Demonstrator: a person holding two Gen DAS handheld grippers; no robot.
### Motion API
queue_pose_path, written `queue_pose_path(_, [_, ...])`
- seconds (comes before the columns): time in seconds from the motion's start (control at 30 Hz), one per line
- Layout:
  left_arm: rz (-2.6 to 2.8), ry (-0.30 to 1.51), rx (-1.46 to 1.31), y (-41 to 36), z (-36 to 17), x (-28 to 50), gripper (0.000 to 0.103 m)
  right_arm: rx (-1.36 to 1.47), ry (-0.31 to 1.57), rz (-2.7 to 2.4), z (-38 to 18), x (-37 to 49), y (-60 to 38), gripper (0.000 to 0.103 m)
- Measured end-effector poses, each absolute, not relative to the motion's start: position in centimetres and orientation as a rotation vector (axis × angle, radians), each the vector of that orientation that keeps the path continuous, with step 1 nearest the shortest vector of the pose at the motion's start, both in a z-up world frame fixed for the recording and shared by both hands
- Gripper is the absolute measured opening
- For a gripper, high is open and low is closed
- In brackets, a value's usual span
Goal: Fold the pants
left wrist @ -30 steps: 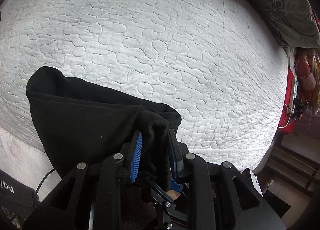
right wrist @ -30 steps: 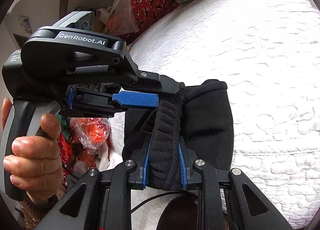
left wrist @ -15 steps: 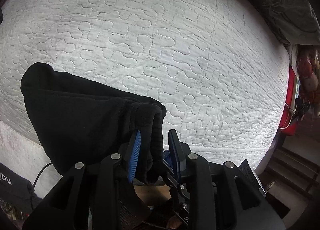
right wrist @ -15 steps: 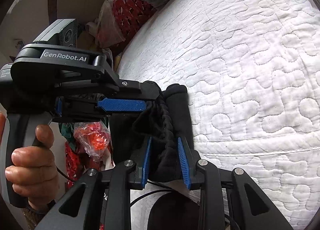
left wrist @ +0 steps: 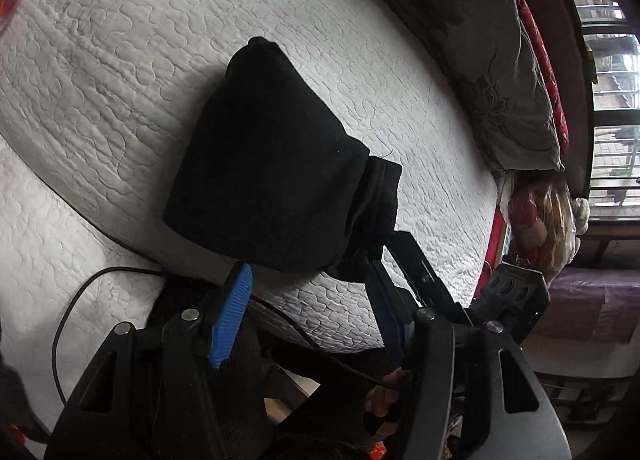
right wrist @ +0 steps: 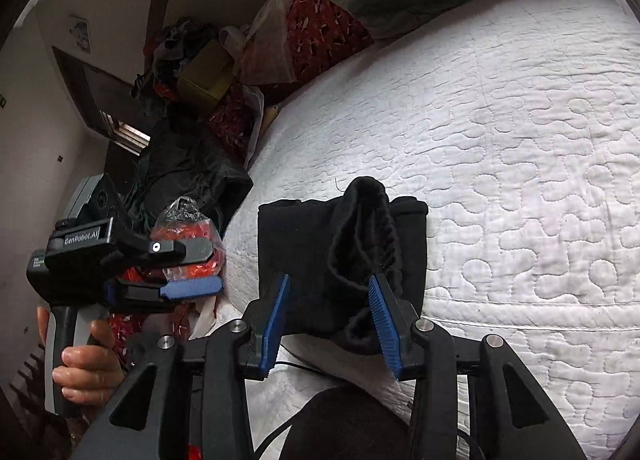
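Note:
The black pants [left wrist: 272,163] lie folded in a compact bundle near the front edge of the white quilted bed [left wrist: 120,59]. My left gripper [left wrist: 308,266] sits just short of the bundle's near edge, its jaws opening, with no cloth pinched between the blue pads. In the right wrist view the pants [right wrist: 304,252] show a bunched waistband standing up loosely. My right gripper [right wrist: 330,284] straddles that bunch, its jaws opening, and the cloth only brushes the right pad [right wrist: 382,316]. A person's hand [right wrist: 84,364] holds the left gripper [right wrist: 200,268] off to the left, clear of the pants.
A grey floral pillow [left wrist: 480,59] lies along the far side of the bed. Red bags and boxes [right wrist: 312,31] pile up at the bed's head corner, with dark clothing [right wrist: 188,179] beside them. A black cable [left wrist: 72,300] trails over the bed's front edge.
Both grippers were shut on the waistband and have opened and let it go. The left gripper has swung away to the side. The pants now rest on the bed.

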State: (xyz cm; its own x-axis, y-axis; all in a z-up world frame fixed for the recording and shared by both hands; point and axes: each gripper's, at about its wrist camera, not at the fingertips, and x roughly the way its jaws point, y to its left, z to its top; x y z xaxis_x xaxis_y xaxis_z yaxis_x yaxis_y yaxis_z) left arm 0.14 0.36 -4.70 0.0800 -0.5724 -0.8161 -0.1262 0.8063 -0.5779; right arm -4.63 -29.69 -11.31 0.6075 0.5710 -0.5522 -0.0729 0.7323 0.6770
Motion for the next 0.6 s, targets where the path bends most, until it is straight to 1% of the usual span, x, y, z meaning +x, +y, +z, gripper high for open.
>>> queue_pose_path(0.13, [-0.353, 1.526, -0.712, -0.7, -8.7, -0.1, 0.058, 0.595, 0.863, 0.347, -11.0, -2.5, -28.2, 0.046])
queue_pose_path(0.2, [-0.315, 1.527, -0.735, -1.0, -9.5, 0.8, 0.057, 0.562, 0.892, 0.332, -11.1, -1.5, -27.7, 0.046])
queue_pose_path(0.23, [-0.294, 1.518, -0.743, -0.9, -9.6, 1.0, 0.056, 0.536, 0.906, 0.313, -11.1, -1.0, -27.4, 0.046])
queue_pose_path(0.27, [-0.274, 1.510, -0.746, -1.0, -9.6, 1.4, 0.051, 0.523, 0.914, 0.308, -11.2, -1.0, -27.4, 0.039])
queue_pose_path(0.3, [-0.260, 1.503, -0.766, -1.0, -9.6, 1.6, 0.045, 0.520, 0.925, 0.320, -11.3, -0.8, -27.5, 0.016])
queue_pose_path(0.33, [-0.268, 1.498, -0.780, -1.2, -9.6, 1.7, 0.034, 0.504, 0.944, 0.320, -11.4, -0.6, -27.5, 0.005])
queue_pose_path(0.43, [-0.266, 1.500, -0.734, -2.3, -10.0, 1.7, 0.027, 0.535, 0.949, 0.335, -11.0, -0.7, -28.6, 0.006])
queue_pose_path(0.5, [-0.271, 1.530, -0.732, -3.0, -11.5, 1.6, 0.026, 0.555, 0.944, 0.340, -11.0, -1.4, -29.7, 0.005])
queue_pose_path(0.6, [-0.261, 1.597, -0.781, -3.4, -14.2, 1.7, 0.026, 0.573, 0.969, 0.306, -12.4, -2.0, -31.1, 0.005])
